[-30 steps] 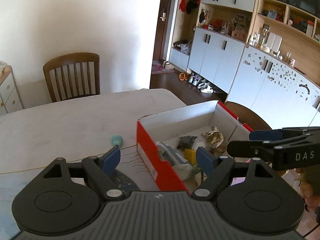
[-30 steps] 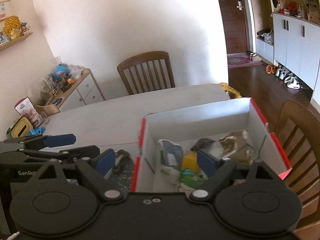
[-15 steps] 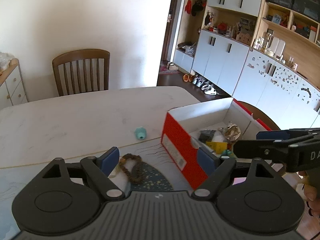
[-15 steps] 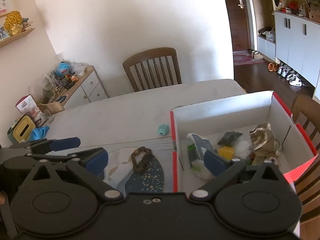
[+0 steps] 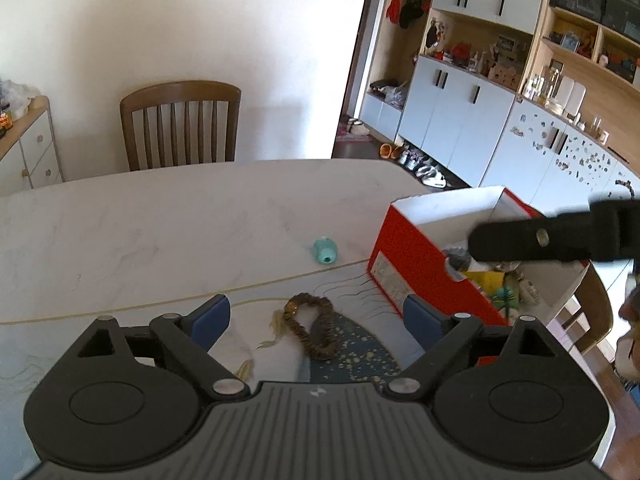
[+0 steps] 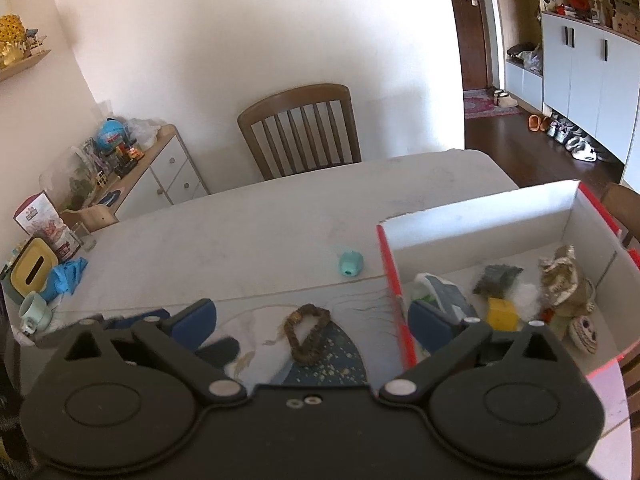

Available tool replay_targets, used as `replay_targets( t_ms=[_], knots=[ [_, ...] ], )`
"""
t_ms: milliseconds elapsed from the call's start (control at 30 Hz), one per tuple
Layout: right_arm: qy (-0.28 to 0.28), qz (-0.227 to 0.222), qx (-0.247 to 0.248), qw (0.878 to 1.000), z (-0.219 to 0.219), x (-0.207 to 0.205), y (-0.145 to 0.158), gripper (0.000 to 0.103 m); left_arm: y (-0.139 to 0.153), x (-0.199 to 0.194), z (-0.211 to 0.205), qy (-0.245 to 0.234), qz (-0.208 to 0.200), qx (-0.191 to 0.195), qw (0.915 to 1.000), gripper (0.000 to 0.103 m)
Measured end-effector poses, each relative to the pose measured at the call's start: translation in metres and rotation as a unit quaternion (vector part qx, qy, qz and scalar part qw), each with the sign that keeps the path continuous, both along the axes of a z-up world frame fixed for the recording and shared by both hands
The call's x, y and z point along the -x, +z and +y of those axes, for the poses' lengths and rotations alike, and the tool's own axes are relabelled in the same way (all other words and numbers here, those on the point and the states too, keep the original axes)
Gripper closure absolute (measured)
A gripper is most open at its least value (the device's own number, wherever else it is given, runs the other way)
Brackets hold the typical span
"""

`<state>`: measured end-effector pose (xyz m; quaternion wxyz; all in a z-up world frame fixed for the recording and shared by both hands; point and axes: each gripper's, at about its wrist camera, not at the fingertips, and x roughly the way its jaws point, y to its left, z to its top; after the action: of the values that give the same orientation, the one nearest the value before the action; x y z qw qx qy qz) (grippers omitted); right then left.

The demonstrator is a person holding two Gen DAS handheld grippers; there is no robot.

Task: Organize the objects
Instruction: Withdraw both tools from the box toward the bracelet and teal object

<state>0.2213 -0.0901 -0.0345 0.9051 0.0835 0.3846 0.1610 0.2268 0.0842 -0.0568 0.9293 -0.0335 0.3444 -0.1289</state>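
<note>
A pale marble-patterned table (image 5: 160, 224) is seen in a bright dining room, with white walls, white cupboards (image 5: 460, 116) beyond to the right, and a dark wooden floor (image 6: 532, 148). One wooden chair (image 5: 180, 124) is set at the table's far edge; part of a second chair (image 6: 622, 204) is seen past the box.

Two tongs are held above the near edge. The left tongs (image 5: 316, 320) have just been opening and stand wide, with nothing pressed between the pads. The right tongs (image 6: 312, 318) are spread wide as well and grip nothing.

Two loose things are counted on the table. One brown beaded bracelet (image 5: 314, 330) lies just ahead of both tongs, between their fingers in each view, on a blue-and-white printed mat (image 6: 336, 360). One small teal object (image 5: 325, 250) lies farther ahead, well apart from the bracelet.

One red box (image 6: 480, 220) with a white inside stands to the right of the tongs. In it are seen a yellow block (image 6: 502, 314), a white-and-grey packet (image 6: 440, 296), a dark pouch (image 6: 498, 278), white fluff (image 6: 528, 298) and a beige crumpled item (image 6: 560, 280).
</note>
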Motion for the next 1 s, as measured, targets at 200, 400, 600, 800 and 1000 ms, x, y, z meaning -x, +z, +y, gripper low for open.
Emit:
replay_targets(
  t_ms=[200, 400, 600, 800, 1000],
  knots=[
    [0.010, 0.016, 0.013, 1.000, 0.026, -0.022, -0.011, 0.001, -0.017, -0.012, 0.002, -0.013, 0.005, -0.007, 0.9999, 0.009],
    [0.020, 0.039, 0.020, 0.999, 0.045, -0.053, -0.023, 0.001, -0.034, -0.021, -0.005, -0.034, 0.001, -0.024, 0.9991, 0.009],
    [0.023, 0.069, 0.024, 0.997, 0.056, -0.082, -0.044, 0.002, -0.053, -0.034, -0.012, -0.048, 0.001, -0.043, 0.9979, 0.009],
    [0.026, 0.088, 0.035, 0.995, 0.065, -0.100, -0.062, 0.003, -0.073, -0.048, -0.017, -0.055, 0.008, -0.059, 0.9967, 0.009],
    [0.018, 0.102, 0.055, 0.993, 0.077, -0.130, -0.078, 0.005, -0.092, -0.060, -0.019, -0.050, 0.023, -0.067, 0.9962, 0.009]
  ],
)
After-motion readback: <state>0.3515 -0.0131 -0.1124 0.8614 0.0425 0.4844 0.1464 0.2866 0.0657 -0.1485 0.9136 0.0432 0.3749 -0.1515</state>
